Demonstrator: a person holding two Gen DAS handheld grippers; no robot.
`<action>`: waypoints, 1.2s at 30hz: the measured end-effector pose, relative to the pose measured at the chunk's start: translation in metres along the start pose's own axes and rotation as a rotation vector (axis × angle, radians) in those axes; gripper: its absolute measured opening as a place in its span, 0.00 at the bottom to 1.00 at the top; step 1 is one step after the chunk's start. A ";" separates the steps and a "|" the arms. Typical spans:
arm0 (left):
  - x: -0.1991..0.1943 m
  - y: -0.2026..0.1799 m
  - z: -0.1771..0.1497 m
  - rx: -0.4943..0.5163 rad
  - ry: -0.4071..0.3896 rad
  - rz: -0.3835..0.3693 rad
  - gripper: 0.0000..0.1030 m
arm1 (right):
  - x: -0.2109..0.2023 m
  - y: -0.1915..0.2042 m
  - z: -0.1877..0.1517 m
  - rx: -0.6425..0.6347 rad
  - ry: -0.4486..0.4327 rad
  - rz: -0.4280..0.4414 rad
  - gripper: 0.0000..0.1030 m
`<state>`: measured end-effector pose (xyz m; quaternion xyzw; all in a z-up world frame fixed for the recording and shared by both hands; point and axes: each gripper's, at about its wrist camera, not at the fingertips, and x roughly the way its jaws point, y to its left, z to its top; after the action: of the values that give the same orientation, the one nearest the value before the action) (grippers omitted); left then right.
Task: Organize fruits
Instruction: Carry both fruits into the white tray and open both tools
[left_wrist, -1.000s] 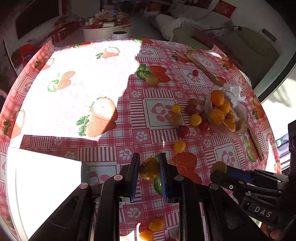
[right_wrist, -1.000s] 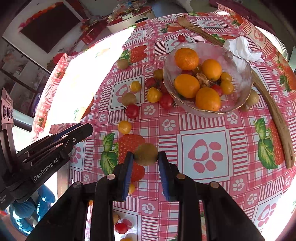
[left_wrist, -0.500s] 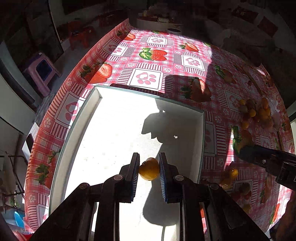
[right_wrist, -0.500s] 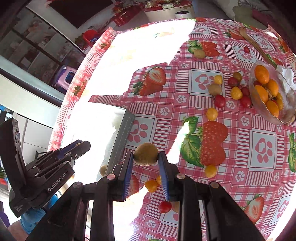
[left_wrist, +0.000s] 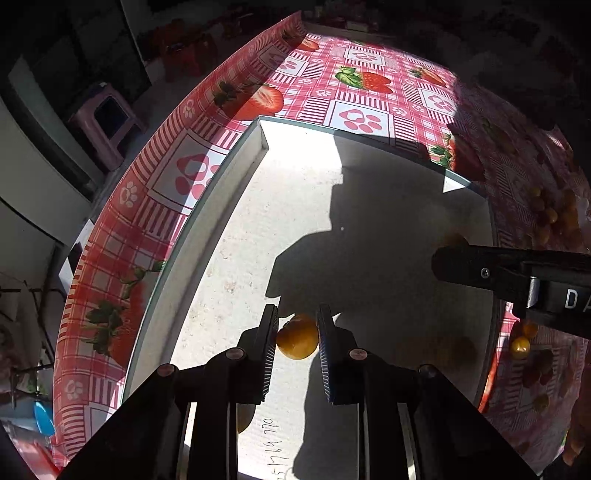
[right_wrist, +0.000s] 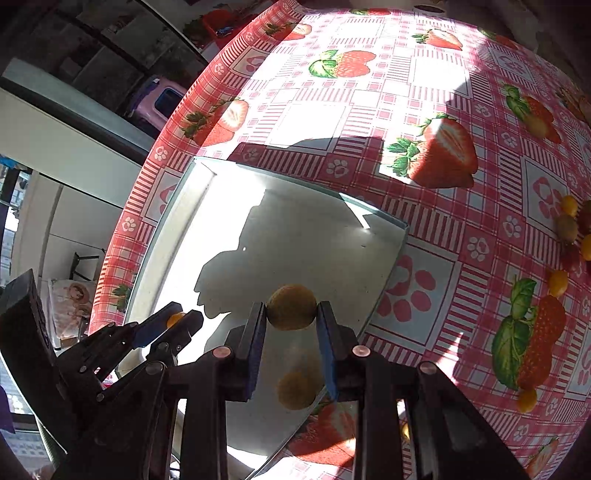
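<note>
Now that both hands have swung from the scattered fruit to the white tray (left_wrist: 207, 229), the left gripper (left_wrist: 297, 334) pinches an orange tomato (left_wrist: 297, 336) and the right gripper (right_wrist: 291, 314) a greenish-brown fruit (right_wrist: 291, 306) above its floor, ready, I'd guess, for dropping.

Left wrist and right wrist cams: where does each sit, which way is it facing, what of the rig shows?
Left wrist: on the left gripper, looking along its fingers down into the white tray; fingers hold an orange fruit; the right gripper enters from the right.
Right wrist: on the right gripper, facing down over the tray's right side; fingers hold a greenish-brown fruit; the left gripper shows lower left.
Shared: tray, strawberry tablecloth, each other's gripper.
</note>
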<state>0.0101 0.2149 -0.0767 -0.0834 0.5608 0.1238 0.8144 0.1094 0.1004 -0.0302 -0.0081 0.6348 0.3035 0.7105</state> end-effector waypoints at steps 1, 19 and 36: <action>0.000 0.000 -0.001 0.004 -0.001 0.002 0.22 | 0.004 0.002 0.001 -0.007 0.010 -0.008 0.30; -0.004 -0.002 -0.006 0.034 0.000 0.047 0.78 | 0.006 0.015 0.012 0.012 -0.044 0.032 0.75; -0.068 -0.132 -0.020 0.379 -0.062 -0.166 0.78 | -0.099 -0.111 -0.128 0.285 -0.085 -0.238 0.75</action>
<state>0.0075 0.0762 -0.0205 0.0291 0.5401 -0.0488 0.8397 0.0423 -0.0822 -0.0066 0.0305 0.6353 0.1242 0.7616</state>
